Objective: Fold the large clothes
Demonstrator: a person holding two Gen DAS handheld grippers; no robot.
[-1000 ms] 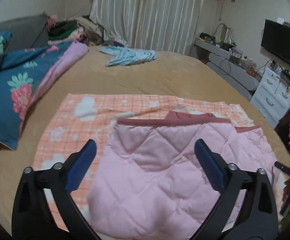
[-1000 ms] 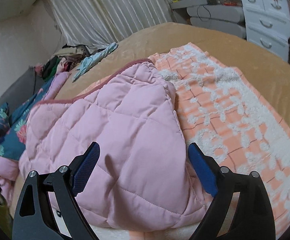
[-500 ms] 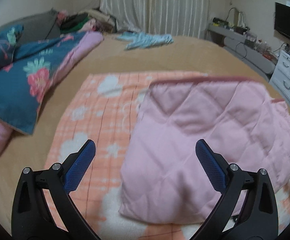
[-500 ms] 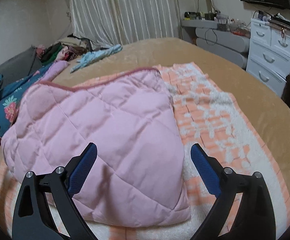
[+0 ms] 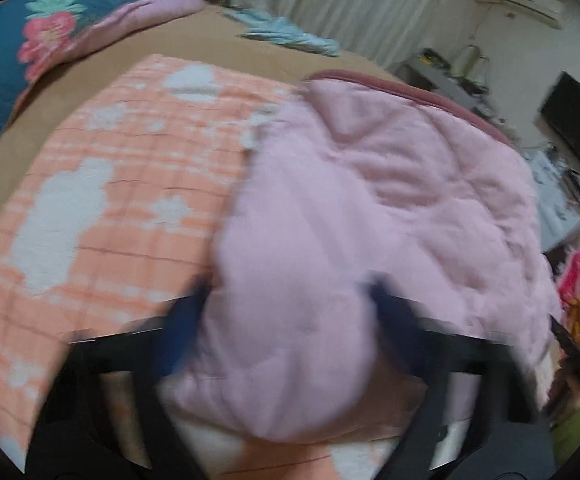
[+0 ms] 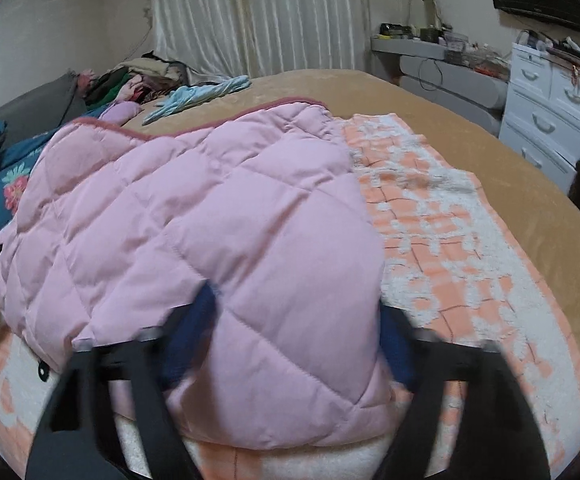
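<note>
Bedroom, tan bed (image 6: pixel 489 168) under white curtains. Orange-and-white checked blanket (image 5: pixel 102 216) spread flat; pink quilted jacket (image 6: pixel 210 216) lies folded on top. Left gripper (image 5: pixel 290 320) closing around jacket's near corner, padding bulging between blurred blue pads (contact unclear). Right gripper (image 6: pixel 293 340) closing likewise, jacket's other near corner between jaws.

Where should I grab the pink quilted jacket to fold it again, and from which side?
Take the pink jacket at its two near corners, coming in low from the near edge. It lies flat and puffy on the orange blanket, and that edge bulges toward both grippers. The left gripper and right gripper are closing, each with a near corner between its jaws.
</note>
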